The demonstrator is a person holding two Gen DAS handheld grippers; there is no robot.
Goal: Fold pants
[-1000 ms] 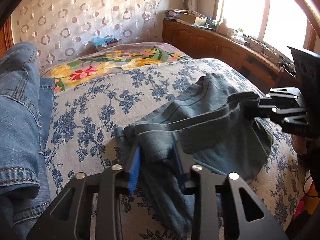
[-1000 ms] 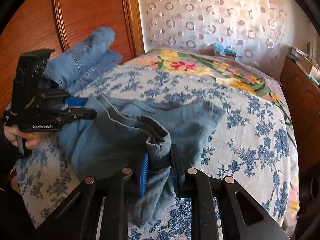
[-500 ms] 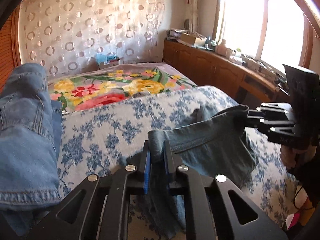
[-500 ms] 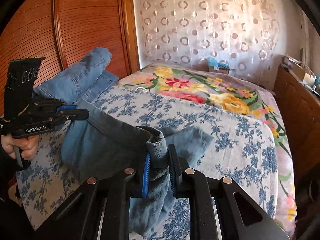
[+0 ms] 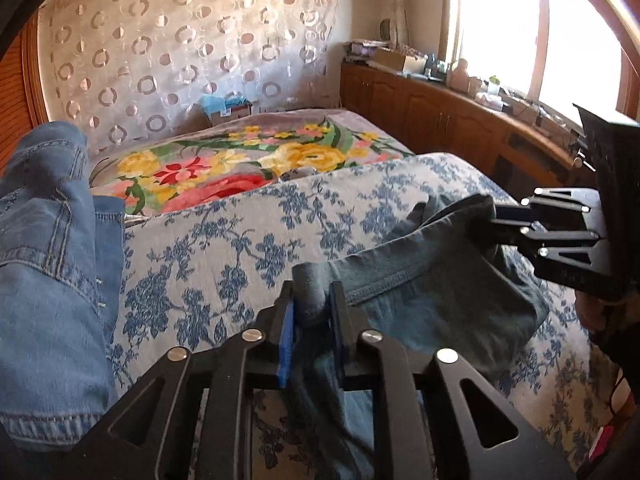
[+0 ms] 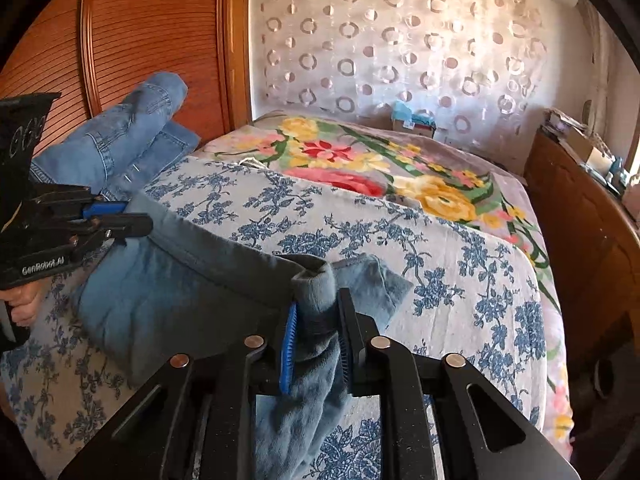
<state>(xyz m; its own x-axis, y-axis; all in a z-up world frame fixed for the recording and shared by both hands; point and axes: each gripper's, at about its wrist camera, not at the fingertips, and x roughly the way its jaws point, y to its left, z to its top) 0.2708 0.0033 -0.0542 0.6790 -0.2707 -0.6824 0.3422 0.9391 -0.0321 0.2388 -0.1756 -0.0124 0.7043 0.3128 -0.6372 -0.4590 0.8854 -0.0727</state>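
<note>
The pants [image 5: 432, 304] hang out of sight behind the left gripper [image 5: 312, 312], their lower part blurred. The jeans [image 5: 48, 280] run off the left edge. Small items on the counter [image 5: 460, 92] are too washed out to identify.

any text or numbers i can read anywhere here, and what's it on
"GenRobot.AI": white print on the side of the left claw, seen in the right wrist view.
White digits on that claw's black top plate: sideways and partly cut off, unreadable.
Boxes at the head of the bed: print too small.
</note>
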